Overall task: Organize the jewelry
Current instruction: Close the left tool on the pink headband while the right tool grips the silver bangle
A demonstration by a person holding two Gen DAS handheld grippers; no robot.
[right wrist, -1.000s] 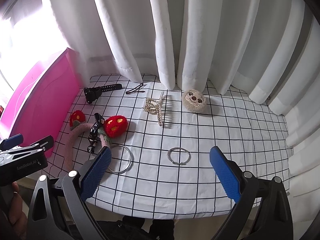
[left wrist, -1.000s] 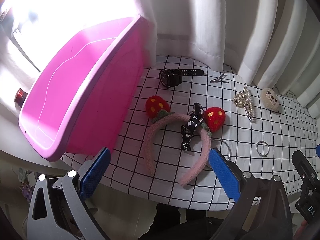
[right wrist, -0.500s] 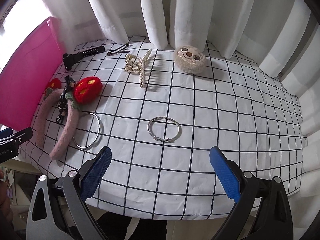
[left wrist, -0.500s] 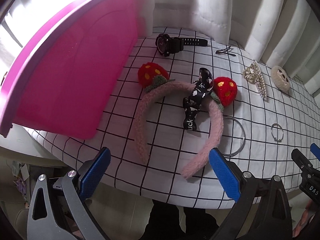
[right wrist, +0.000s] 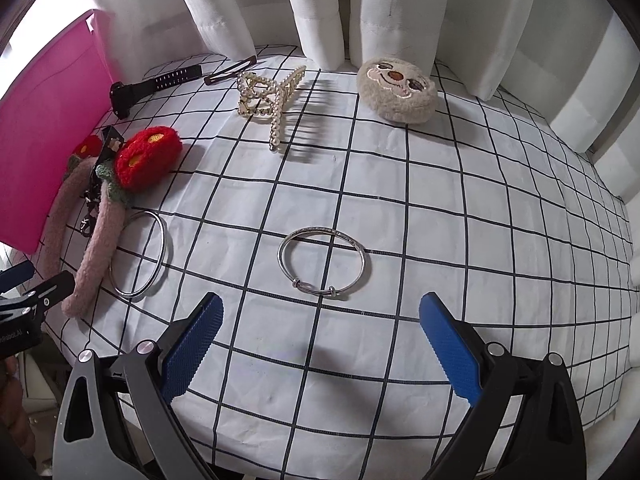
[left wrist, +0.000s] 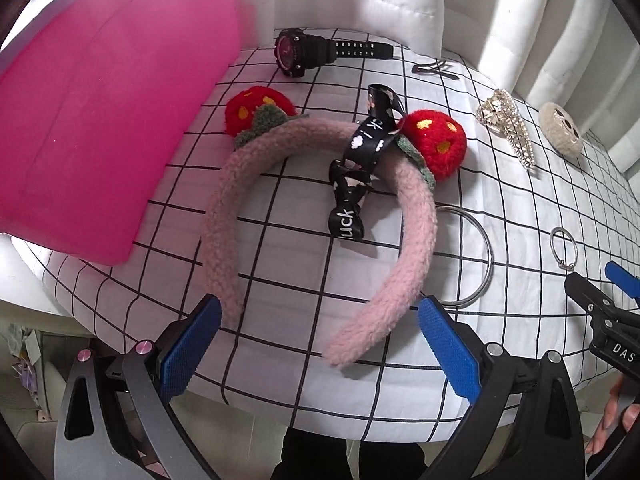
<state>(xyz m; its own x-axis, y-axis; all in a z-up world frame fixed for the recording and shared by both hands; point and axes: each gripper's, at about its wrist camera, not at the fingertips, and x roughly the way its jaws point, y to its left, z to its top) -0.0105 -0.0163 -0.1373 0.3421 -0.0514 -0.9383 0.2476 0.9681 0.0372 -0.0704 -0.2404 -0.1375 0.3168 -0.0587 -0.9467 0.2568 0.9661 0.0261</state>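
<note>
A pink fuzzy headband (left wrist: 412,240) with two red strawberry pompoms lies on the checked cloth, a black printed ribbon (left wrist: 356,176) across it. My left gripper (left wrist: 320,344) is open just above the headband's two ends. A large silver bangle (left wrist: 476,256) lies beside the headband. A smaller silver bracelet (right wrist: 320,260) lies in front of my right gripper (right wrist: 320,340), which is open and empty. A black watch (left wrist: 304,54), a pearl hair claw (right wrist: 268,96), a hair clip (right wrist: 230,72) and a plush sloth-face piece (right wrist: 396,90) lie farther back.
A pink plastic bin (left wrist: 100,112) stands on the left edge of the cloth, also seen in the right wrist view (right wrist: 44,128). White curtains (right wrist: 320,8) close the back and right. The table's front edge (left wrist: 280,396) runs just under my left gripper.
Both grippers have moved forward and down toward the table. The headband and the small bracelet now sit much closer to the fingers. Nothing on the cloth has moved.
</note>
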